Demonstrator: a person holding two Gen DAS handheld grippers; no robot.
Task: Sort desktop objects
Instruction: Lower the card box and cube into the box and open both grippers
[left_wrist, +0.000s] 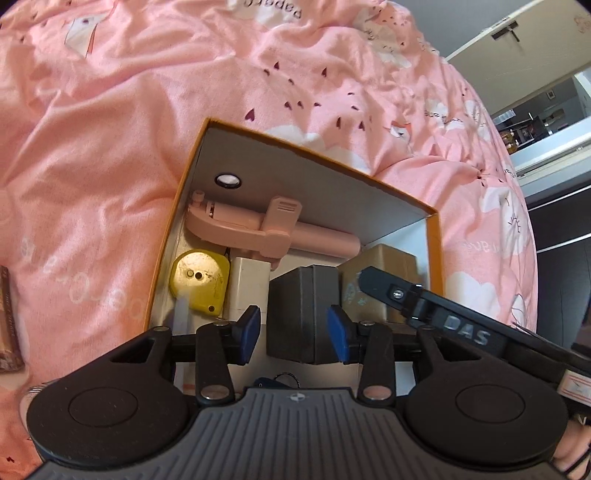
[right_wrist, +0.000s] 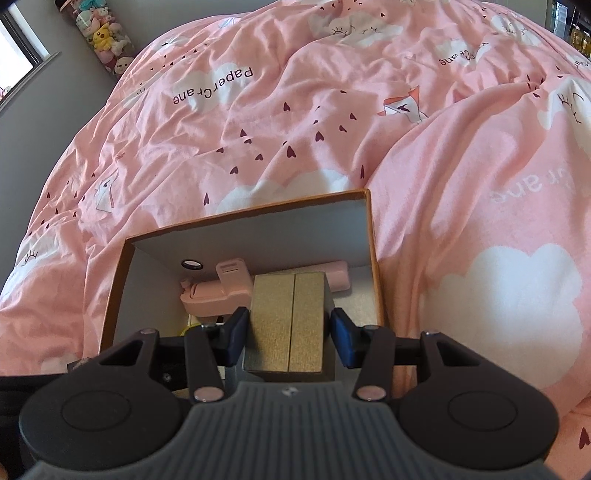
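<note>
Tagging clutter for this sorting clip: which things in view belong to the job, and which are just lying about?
Job: orange-rimmed cardboard box, gold box gripped by the right gripper, black box between the pads of the open left gripper, yellow tape measure, pink selfie stick, cream box.
Lying about: pink bedspread, plush toys by the wall.

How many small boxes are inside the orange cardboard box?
3 visible: a black box between the left gripper's pads, a gold box between the right gripper's, and a cream box beside the yellow tape measure. More may be hidden.
</note>
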